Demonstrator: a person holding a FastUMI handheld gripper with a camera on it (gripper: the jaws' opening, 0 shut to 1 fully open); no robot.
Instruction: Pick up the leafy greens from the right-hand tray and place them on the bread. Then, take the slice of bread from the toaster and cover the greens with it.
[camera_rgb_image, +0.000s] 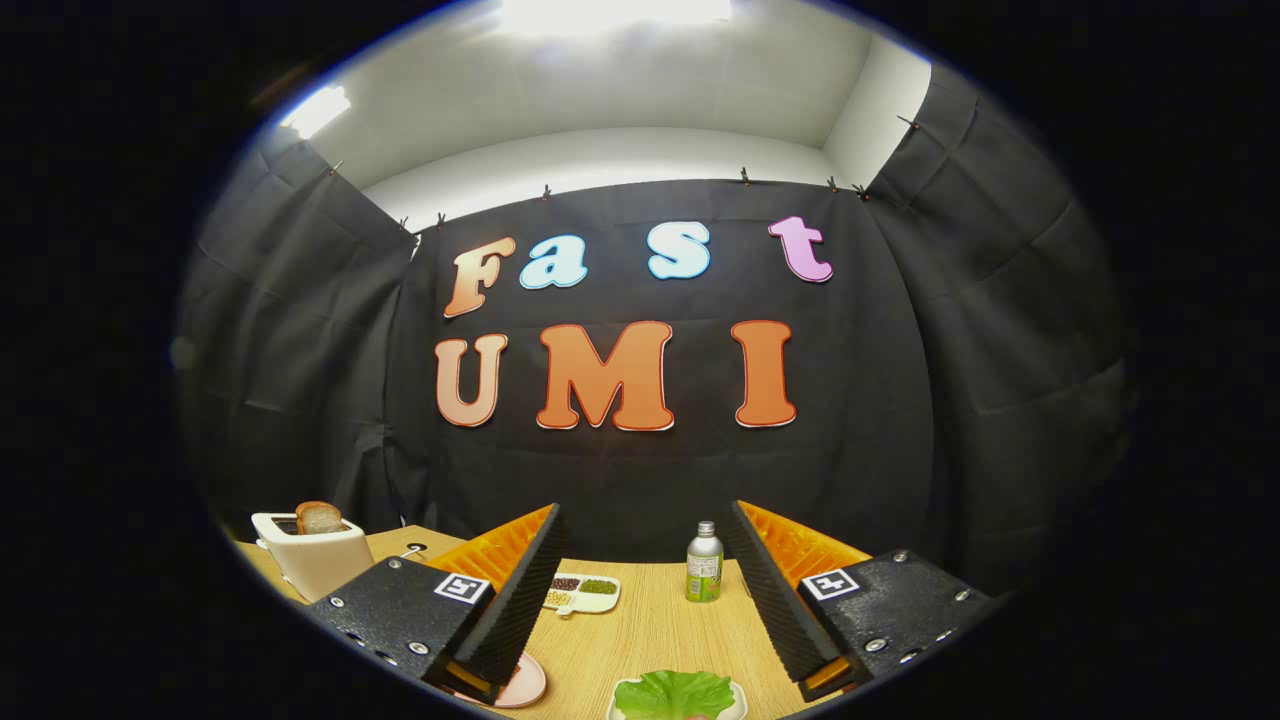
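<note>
My gripper (645, 600) is held above the wooden table (650, 625) with its two fingers (520, 590) wide apart and nothing between them. A leaf of green lettuce (675, 693) lies on a white tray (738, 703) below the gap between the fingers, nearer the right one. A white toaster (312, 555) stands at the table's far left, beyond the left finger, with a brown slice of bread (318, 517) sticking up out of its slot. A pink plate (525, 685) peeks out under the left finger; what lies on it is hidden.
A small white dish (582, 592) with compartments of dark, pale and green bits sits beyond the left finger. A green-labelled bottle (704, 563) with a silver cap stands upright near the table's back edge. Black cloth walls close the booth behind and at both sides.
</note>
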